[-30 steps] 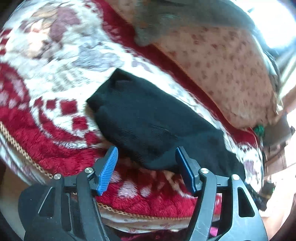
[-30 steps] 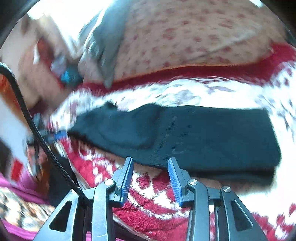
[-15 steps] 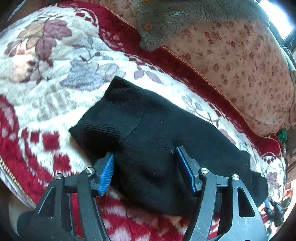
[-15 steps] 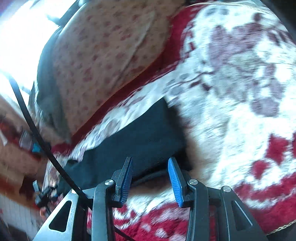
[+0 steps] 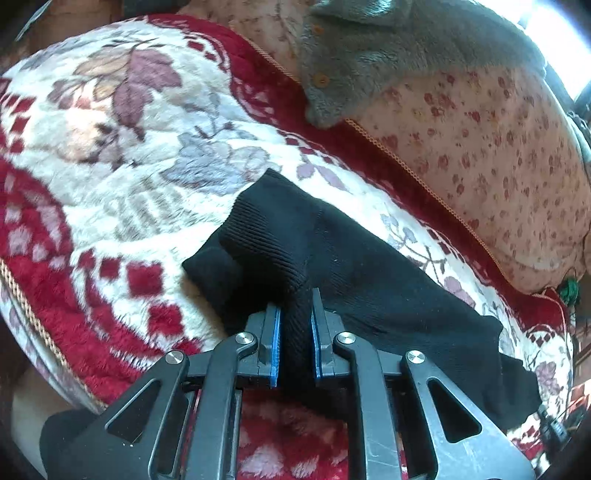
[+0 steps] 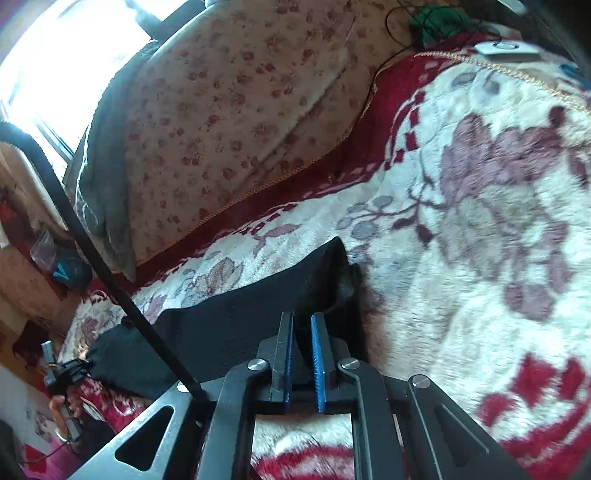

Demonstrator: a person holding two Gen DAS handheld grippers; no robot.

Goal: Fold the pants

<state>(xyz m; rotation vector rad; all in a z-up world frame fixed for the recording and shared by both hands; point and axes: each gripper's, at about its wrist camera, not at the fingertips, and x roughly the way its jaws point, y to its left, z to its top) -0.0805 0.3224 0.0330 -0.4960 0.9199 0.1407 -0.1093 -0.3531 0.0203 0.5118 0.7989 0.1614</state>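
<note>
The black knit pants (image 5: 343, 258) lie stretched across a red and cream floral blanket (image 5: 122, 155). My left gripper (image 5: 295, 306) is shut on a bunched fold of the pants near their ribbed end, which rises between the blue pads. In the right wrist view the pants (image 6: 236, 325) run off to the left, and my right gripper (image 6: 303, 325) is shut on the near edge of their other end, by a raised corner. The cloth inside both jaws is partly hidden.
A floral pink cushion (image 5: 491, 147) lies behind the blanket, with a grey fleece garment (image 5: 369, 55) on it. A black cable (image 6: 92, 251) crosses the right wrist view. A white device (image 6: 506, 50) and green cord (image 6: 439, 22) lie at the far end of the blanket (image 6: 480, 221).
Both grippers moved in over the pants' ends and went from open to shut on the cloth. The left end is now pinched up into a ridge.
</note>
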